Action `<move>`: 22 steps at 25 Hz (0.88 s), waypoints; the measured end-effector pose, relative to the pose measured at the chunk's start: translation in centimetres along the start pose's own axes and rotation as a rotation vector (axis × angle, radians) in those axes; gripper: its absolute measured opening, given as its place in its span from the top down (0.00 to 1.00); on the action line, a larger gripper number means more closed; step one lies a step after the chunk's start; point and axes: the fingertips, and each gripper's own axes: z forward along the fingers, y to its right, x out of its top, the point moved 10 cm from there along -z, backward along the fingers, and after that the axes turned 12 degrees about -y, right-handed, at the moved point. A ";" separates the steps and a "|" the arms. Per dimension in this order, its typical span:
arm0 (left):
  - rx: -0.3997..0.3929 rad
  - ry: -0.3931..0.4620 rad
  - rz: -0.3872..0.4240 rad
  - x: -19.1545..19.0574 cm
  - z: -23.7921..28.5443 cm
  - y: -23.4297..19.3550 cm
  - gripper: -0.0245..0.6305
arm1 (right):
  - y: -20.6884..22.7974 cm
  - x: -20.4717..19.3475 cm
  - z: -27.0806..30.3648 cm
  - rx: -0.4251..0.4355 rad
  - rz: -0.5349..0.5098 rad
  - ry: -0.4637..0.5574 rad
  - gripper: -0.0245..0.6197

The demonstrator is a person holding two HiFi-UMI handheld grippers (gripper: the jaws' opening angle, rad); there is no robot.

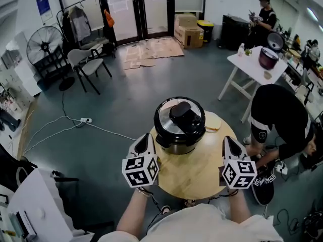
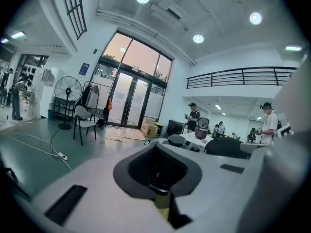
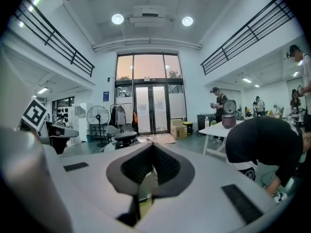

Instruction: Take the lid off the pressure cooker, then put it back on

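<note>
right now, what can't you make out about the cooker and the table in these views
1. Lock position of the lid on the pressure cooker: head view, too small.
2. What the pale thing behind the cooker is: head view, partly hidden by it.
3. Legs of the table: head view, hidden under its top.
4. Cooker body, gripper views: blocked by the left hand-held gripper and right hand-held gripper themselves.

The pressure cooker's lid (image 1: 170, 126) is shiny metal, its handle (image 1: 184, 115) glossy black plastic. The table (image 1: 197, 178) is pale, matt wood.
</note>
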 end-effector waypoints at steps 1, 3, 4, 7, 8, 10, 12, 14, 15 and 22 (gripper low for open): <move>0.003 -0.006 0.002 -0.3 -0.1 0.0 0.97 | -0.1 0.0 -0.1 -0.003 0.000 0.004 0.96; 0.010 0.002 -0.006 -0.7 -0.3 -0.2 0.97 | -0.2 -0.1 -0.4 -0.010 0.002 0.010 0.96; 0.016 0.015 -0.014 -0.7 -0.5 -0.3 0.97 | -0.2 -0.1 -0.6 -0.014 0.005 0.014 0.96; 0.021 0.043 -0.031 -0.5 -1.0 -0.5 0.97 | -0.1 -0.1 -0.8 -0.022 0.011 0.031 0.96; 0.020 0.045 -0.031 -0.4 -1.0 -0.5 0.97 | -0.1 0.0 -1.0 -0.023 0.008 0.036 0.96; 0.022 0.044 -0.027 -0.2 -1.1 -0.4 0.97 | -0.1 0.2 -1.3 -0.036 -0.006 0.049 0.96; 0.027 0.040 -0.023 -0.1 -1.0 -0.4 0.97 | 0.0 0.4 -1.3 -0.044 -0.010 0.053 0.96; 0.027 0.036 -0.021 0.0 -0.7 -0.3 0.97 | 0.2 0.6 -1.1 -0.041 -0.002 0.050 0.96; 0.026 0.035 -0.019 0.1 -0.7 -0.2 0.97 | 0.2 0.7 -1.1 -0.040 -0.002 0.049 0.96; 0.007 0.031 -0.003 0.2 0.0 0.3 0.97 | 0.3 0.7 -0.7 -0.030 -0.003 0.049 0.96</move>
